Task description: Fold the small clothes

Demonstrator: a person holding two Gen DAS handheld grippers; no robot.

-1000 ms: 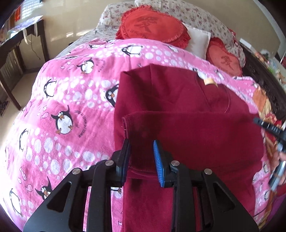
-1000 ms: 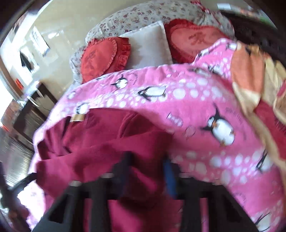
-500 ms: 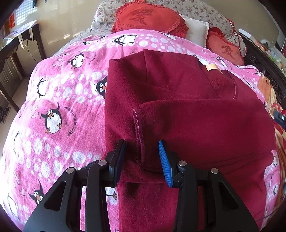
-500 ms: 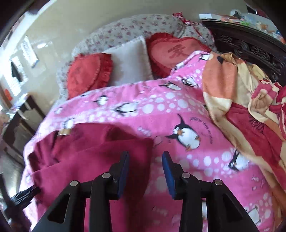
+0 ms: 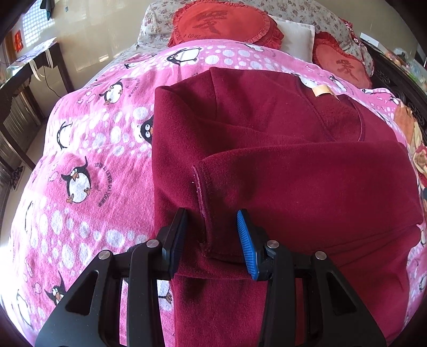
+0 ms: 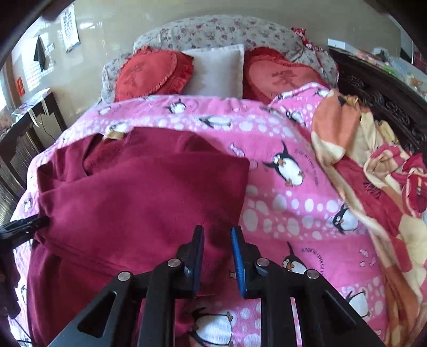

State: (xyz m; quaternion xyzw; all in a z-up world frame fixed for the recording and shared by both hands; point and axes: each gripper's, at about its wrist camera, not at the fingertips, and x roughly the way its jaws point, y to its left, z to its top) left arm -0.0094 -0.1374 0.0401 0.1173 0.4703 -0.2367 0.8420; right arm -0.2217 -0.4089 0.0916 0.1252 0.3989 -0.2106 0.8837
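In the left wrist view, the left gripper [image 5: 210,237] reaches forward low over the bed, and its two fingers stand apart with nothing clamped between them. The hemmed cuff of a folded sleeve lies in the gap between the fingers, but the pads do not press it. The dark red garment [image 5: 280,165] lies flat on the pink penguin blanket [image 5: 88,149], toward the right side of the bed, with one sleeve folded across its body and a small tan label [image 5: 321,91] at the collar. Two round red cushions [image 5: 221,22] and a white pillow [image 5: 296,36] rest at the head of the bed. In the right wrist view, the right gripper [image 6: 217,253] is held low at the right edge of the garment [image 6: 138,197], its fingers a little apart and holding nothing; the left finger is over the red cloth, the right finger over the blanket [image 6: 288,213]. The tip of the left gripper [image 6: 24,227] touches the opposite edge of the garment. An orange and cream blanket [image 6: 355,149] lies bunched along the right edge of the bed.
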